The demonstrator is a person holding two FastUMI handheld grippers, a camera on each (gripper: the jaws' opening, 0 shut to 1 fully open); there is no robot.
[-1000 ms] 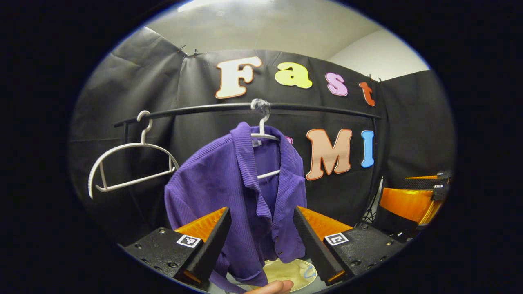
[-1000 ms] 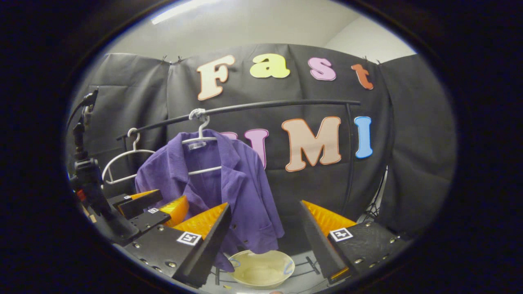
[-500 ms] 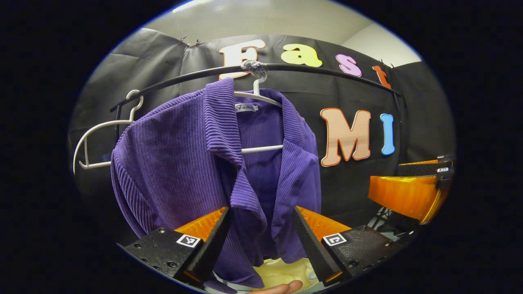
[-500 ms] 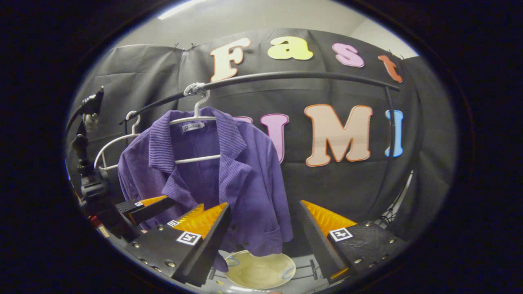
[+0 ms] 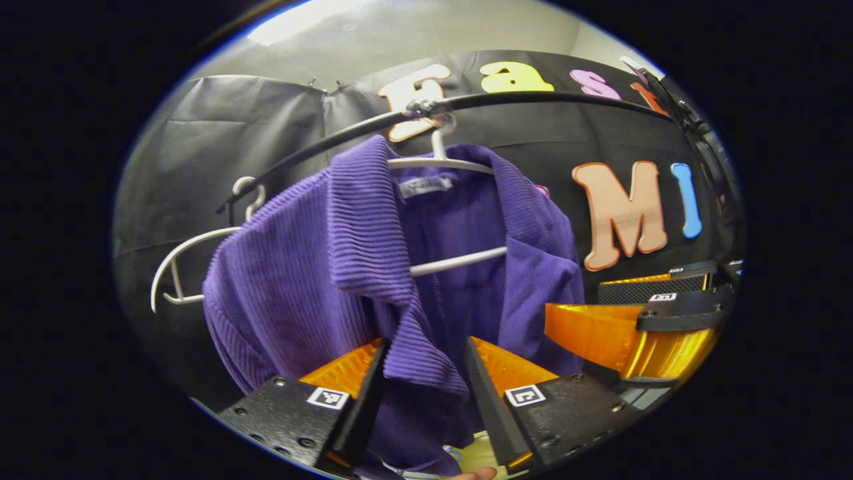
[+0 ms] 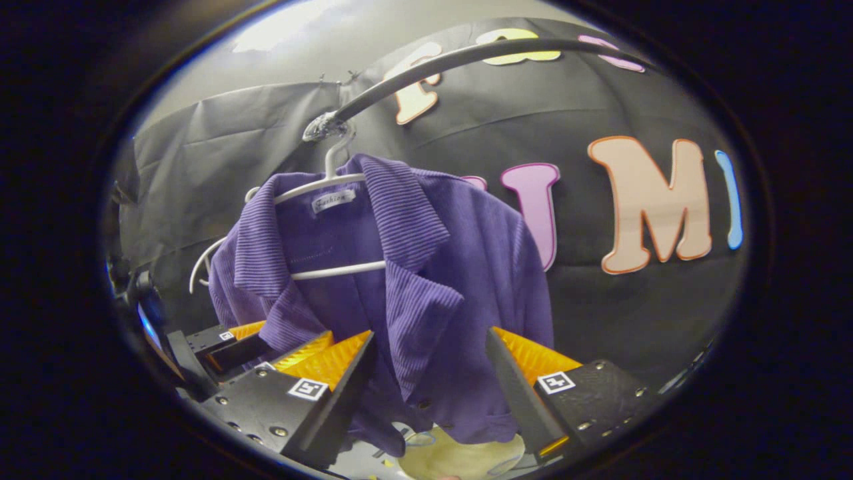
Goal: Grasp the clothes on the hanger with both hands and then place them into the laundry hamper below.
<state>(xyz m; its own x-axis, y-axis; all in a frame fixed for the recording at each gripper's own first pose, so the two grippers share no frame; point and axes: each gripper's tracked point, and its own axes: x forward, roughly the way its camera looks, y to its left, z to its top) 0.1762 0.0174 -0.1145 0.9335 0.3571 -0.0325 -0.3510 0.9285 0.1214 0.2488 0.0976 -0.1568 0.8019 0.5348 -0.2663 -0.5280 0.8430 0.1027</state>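
The purple jacket [image 5: 313, 267] hangs on a white hanger [image 5: 460, 260] whose hook sits over a black rail [image 5: 533, 100] in front of the black cloth wall; its collar is turned out and the front falls open, so the hanger's lower bar shows across the gap. In the left gripper view the left gripper [image 5: 421, 393] is close to the garment with its fingers spread, and the folded front edge of the jacket's lapel hangs down between them; whether either finger touches the cloth cannot be told. At the right of that view the right gripper [image 5: 633, 327] is seen farther off, just beside the jacket's other front panel. A second white hanger [image 5: 180, 267], bare, hangs farther along the same rail to the left, partly hidden behind the jacket's shoulder. In the right gripper view the jacket [image 6: 426, 267] is seen from the other side, its neck label showing under the hanger [image 6: 333, 270], and the right gripper [image 6: 430, 380] has its fingers spread with the lapel and lower front panel hanging between them, no grip visible on the cloth. The left gripper [image 6: 233, 340] appears low at the left of that view, against the jacket's sleeve side. Below the hem, between the fingers, a pale yellowish round hamper [image 6: 460, 460] shows on the floor directly under the jacket.
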